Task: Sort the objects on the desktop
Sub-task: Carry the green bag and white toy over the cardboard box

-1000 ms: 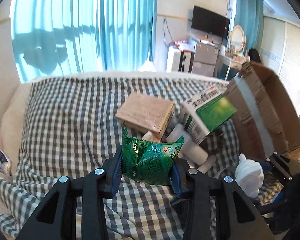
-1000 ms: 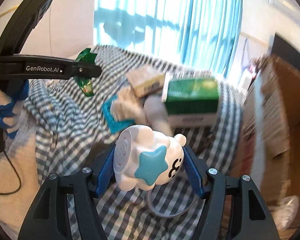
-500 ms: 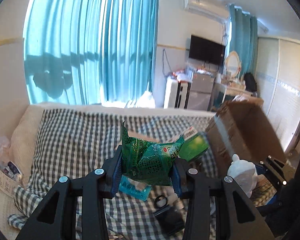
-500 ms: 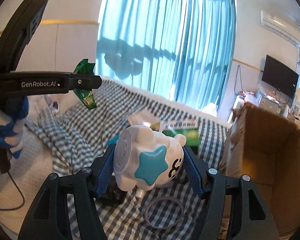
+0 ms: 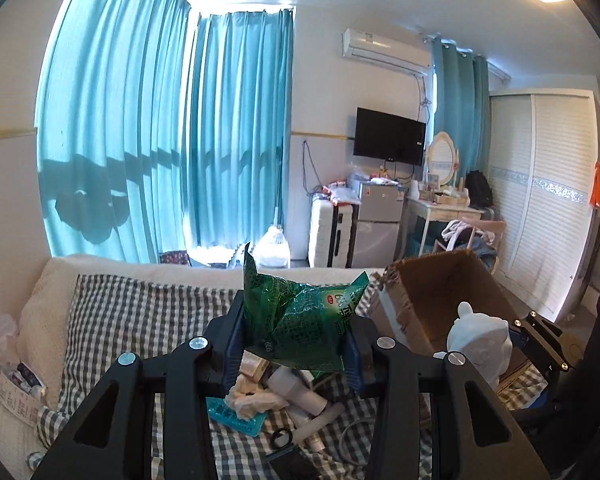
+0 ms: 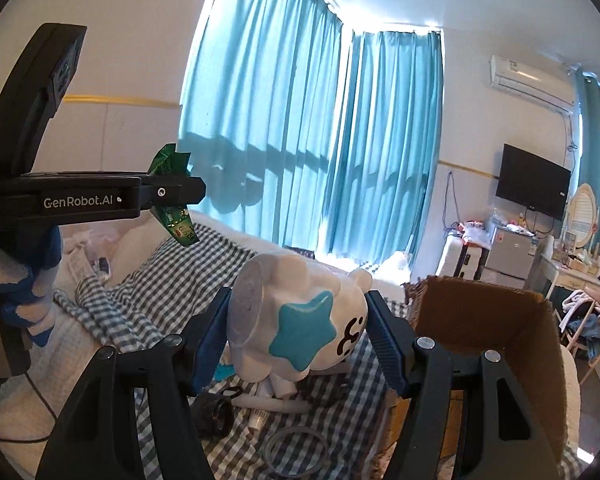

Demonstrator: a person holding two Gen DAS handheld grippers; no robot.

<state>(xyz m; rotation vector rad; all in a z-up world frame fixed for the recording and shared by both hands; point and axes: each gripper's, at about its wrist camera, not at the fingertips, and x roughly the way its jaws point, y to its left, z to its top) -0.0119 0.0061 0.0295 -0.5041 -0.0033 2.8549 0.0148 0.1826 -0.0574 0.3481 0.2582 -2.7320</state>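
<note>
The grey-and-white checked cloth [image 5: 140, 320] covers the bed, and compared with a second ago it sits much lower in both views: both grippers have been lifted well above it. The open brown cardboard box [image 6: 496, 320] stands at the cloth's right edge, now near the raised loads, so I judge both items are headed there. The left hand-held gripper [image 5: 294, 336] is closed on a crumpled green foil snack packet [image 5: 300, 320], held in the air. The right hand-held gripper [image 6: 296, 332] is clamped on a white plastic figurine with a blue star [image 6: 296, 320], beside the box's opening. A pile of small objects [image 5: 276, 396] remains on the cloth below.
</note>
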